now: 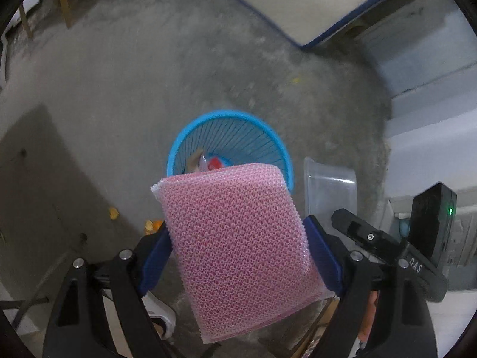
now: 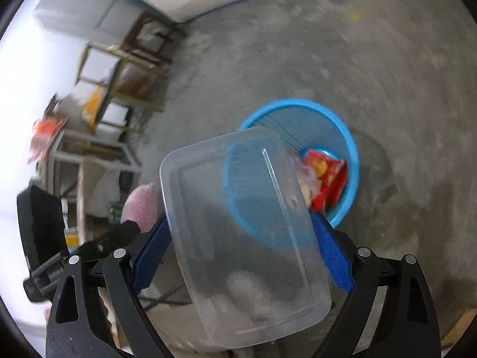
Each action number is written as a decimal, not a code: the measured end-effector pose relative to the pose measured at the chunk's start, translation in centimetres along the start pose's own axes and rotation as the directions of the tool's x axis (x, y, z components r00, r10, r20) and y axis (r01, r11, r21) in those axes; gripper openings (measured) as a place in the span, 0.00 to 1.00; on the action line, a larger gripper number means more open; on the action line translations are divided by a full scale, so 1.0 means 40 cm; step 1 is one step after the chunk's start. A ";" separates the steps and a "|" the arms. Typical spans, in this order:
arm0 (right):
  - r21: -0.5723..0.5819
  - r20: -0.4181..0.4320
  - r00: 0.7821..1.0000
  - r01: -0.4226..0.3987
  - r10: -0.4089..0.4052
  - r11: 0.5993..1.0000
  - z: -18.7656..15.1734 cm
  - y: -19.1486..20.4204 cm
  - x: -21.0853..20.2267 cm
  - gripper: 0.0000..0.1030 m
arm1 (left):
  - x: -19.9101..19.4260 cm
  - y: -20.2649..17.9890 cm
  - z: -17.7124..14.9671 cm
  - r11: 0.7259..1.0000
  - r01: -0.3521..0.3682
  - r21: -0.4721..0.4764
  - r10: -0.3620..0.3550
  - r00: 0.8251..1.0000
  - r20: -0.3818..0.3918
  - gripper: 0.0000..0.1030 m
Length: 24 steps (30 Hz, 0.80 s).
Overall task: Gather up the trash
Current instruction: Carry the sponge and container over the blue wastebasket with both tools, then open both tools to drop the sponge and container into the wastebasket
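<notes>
A pink mesh sponge (image 1: 235,250) sits between the blue pads of my left gripper (image 1: 238,229), which is shut on it and holds it above a concrete floor. Just beyond the sponge stands a blue slatted trash basket (image 1: 238,119) with a red wrapper (image 1: 216,162) and other scraps inside. My right gripper (image 2: 240,220) is shut on a clear plastic container (image 2: 244,232), tilted over the near side of the blue basket (image 2: 351,149). The red wrapper (image 2: 328,176) lies in the basket's bottom. The sponge (image 2: 140,205) shows at the left, and the container (image 1: 331,191) to the right of the basket.
Orange scraps (image 1: 153,225) lie on the floor left of the basket, and a small yellow bit (image 1: 295,80) lies farther off. A pale mat with a blue edge (image 1: 298,6) lies beyond. Wooden frames and shelves (image 2: 119,89) stand by the wall at the left.
</notes>
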State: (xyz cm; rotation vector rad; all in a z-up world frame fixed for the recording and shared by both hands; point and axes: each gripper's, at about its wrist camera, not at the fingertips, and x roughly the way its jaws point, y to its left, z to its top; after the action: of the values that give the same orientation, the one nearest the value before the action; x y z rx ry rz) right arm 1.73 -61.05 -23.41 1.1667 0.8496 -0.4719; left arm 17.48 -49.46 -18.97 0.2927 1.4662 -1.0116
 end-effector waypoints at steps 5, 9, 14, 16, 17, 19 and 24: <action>0.077 -0.010 0.999 0.039 -0.038 0.996 0.047 -0.070 0.057 0.85 | 0.111 0.024 0.058 0.996 -0.037 -0.084 0.033 0.998 -0.046 0.83; 0.097 -0.036 0.998 0.058 -0.055 0.994 0.082 -0.087 0.112 0.86 | 0.147 0.031 0.097 0.991 -0.066 -0.120 0.061 0.997 -0.042 0.88; 0.116 -0.040 0.996 0.087 -0.083 0.989 0.107 -0.098 0.159 0.87 | 0.161 0.041 0.114 0.988 -0.057 -0.145 0.052 0.998 -0.036 0.94; 0.123 -0.034 0.994 0.107 -0.104 0.987 0.107 -0.103 0.162 0.87 | 0.161 0.037 0.117 0.986 -0.054 -0.160 0.049 0.998 -0.034 0.94; 0.124 -0.033 0.994 0.109 -0.106 0.986 0.104 -0.101 0.161 0.87 | 0.158 0.039 0.114 0.985 -0.046 -0.169 0.041 0.999 -0.032 0.94; 0.118 -0.027 0.994 0.113 -0.110 0.987 0.098 -0.099 0.153 0.87 | 0.144 0.041 0.108 0.984 -0.027 -0.175 0.022 0.999 -0.026 0.94; 0.088 0.007 0.992 0.124 -0.126 0.988 0.082 -0.100 0.121 0.87 | 0.091 0.041 0.105 0.986 -0.003 -0.168 0.005 1.000 0.012 0.94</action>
State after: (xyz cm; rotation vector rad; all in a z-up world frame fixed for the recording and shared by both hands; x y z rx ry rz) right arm 2.91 -65.03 -29.15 1.1939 0.9023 -0.6240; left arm 20.77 -52.94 -22.28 0.1669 1.5287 -0.8783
